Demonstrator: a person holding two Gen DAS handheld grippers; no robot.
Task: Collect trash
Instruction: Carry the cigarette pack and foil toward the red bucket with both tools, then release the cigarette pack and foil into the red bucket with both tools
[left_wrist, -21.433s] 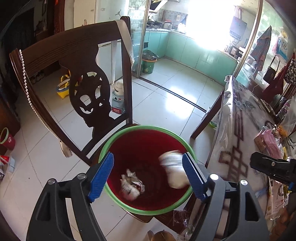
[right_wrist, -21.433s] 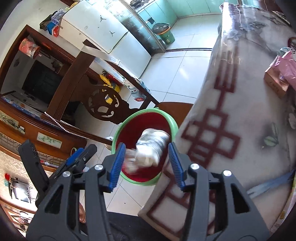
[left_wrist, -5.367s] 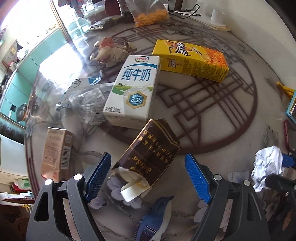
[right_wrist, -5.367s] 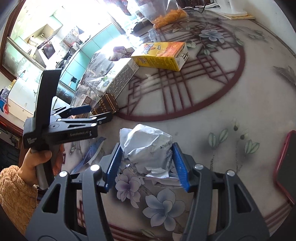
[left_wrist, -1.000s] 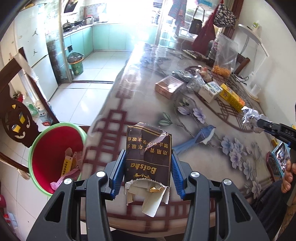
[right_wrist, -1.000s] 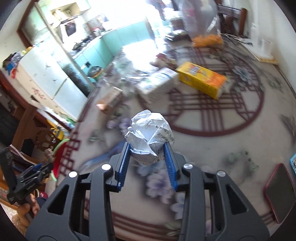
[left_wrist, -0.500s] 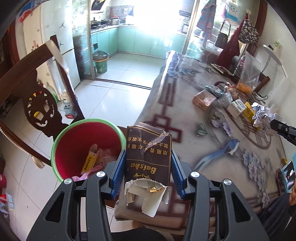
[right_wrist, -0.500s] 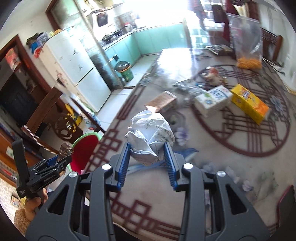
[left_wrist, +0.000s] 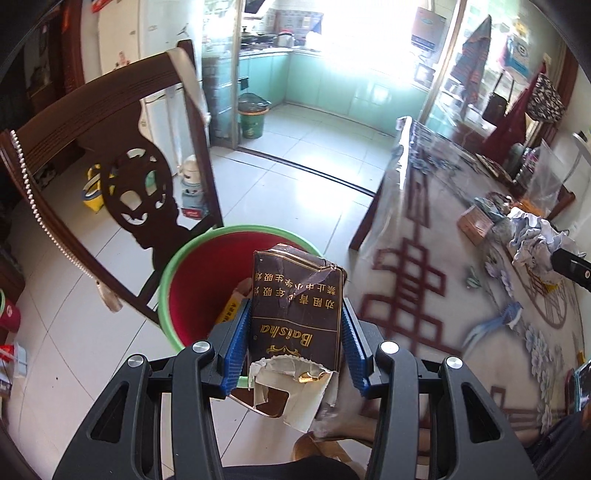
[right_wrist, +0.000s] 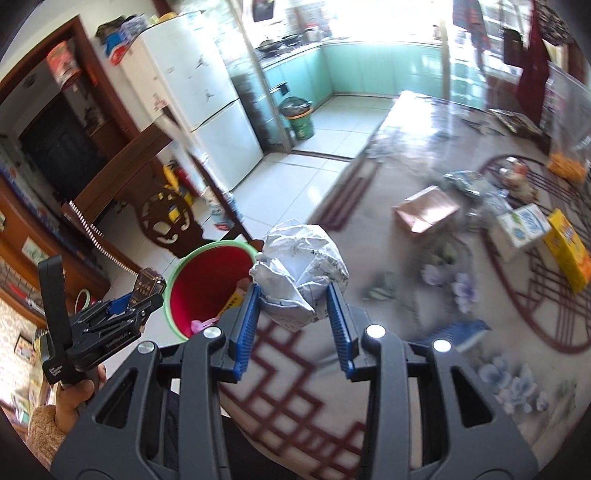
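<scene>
My left gripper (left_wrist: 295, 339) is shut on a torn brown cigarette carton (left_wrist: 295, 310) and holds it above the near rim of the red bin with a green rim (left_wrist: 192, 273). The bin holds some trash. My right gripper (right_wrist: 295, 314) is shut on a crumpled white paper ball (right_wrist: 301, 266), over the table edge and right of the bin (right_wrist: 207, 280). The left gripper (right_wrist: 125, 306) shows in the right wrist view, left of the bin. The paper ball also shows in the left wrist view (left_wrist: 532, 236).
A dark carved wooden chair (left_wrist: 96, 155) stands left of and behind the bin. The patterned table (right_wrist: 424, 295) carries a brown box (right_wrist: 424, 212), a milk carton (right_wrist: 522, 225), a yellow box (right_wrist: 569, 251) and crumpled plastic. A green kitchen bin (left_wrist: 253, 120) stands far back.
My left gripper has swung left with the carton until it is over the bin. My right gripper has moved left with the paper ball, towards the table edge near the bin.
</scene>
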